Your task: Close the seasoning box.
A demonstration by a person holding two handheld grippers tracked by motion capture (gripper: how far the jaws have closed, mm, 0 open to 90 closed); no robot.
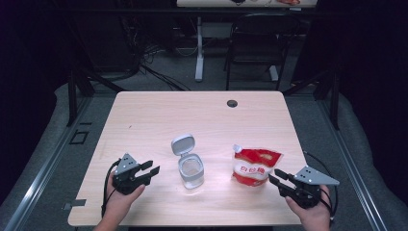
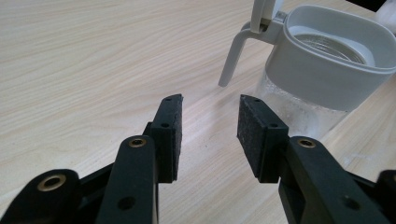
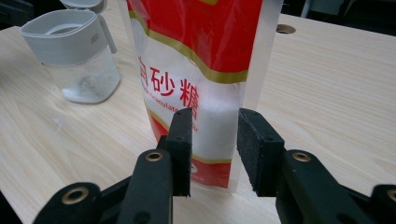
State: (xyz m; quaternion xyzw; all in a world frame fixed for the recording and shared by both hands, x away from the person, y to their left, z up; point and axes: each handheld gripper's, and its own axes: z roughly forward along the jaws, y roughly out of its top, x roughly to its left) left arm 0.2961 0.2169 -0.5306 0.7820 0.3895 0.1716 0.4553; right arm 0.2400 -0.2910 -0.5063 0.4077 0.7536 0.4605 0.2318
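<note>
Sugar pouch (image 1: 256, 166), red/white w/ spout at its top-left corner, stands upright on the table (image 1: 202, 115) at approx 4 o'clock of table centre; we take the job as pouring it into the jar.

Going L to R. Our left gripper (image 1: 148, 172) sits at approx 8 o'clock, hand resting on the wood, jaws released w/ nothing between them. In the left gripper view the pads (image 2: 169, 135) frame bare table, and the jar (image 2: 322, 70) lies up at 1 o'clock, near but not touched. Prob. parked there so it can steady the jar when the pour starts.

Jar (image 1: 190, 171) is near table centre, clear body, grey collar, flip lid (image 1: 183, 144) hinged back toward 11 o'clock – mouth open to receive.

Pouch stands just R of the jar, apart from it, spout on the jar side, so the tip-over is short.

Our right gripper (image 1: 274, 179) at approx 4 o'clock points at the pouch's lower right; jaws parted. In the right gripper view the pouch (image 3: 196, 70) stands beyond the pads (image 3: 181, 144), not pinched yet.
</note>
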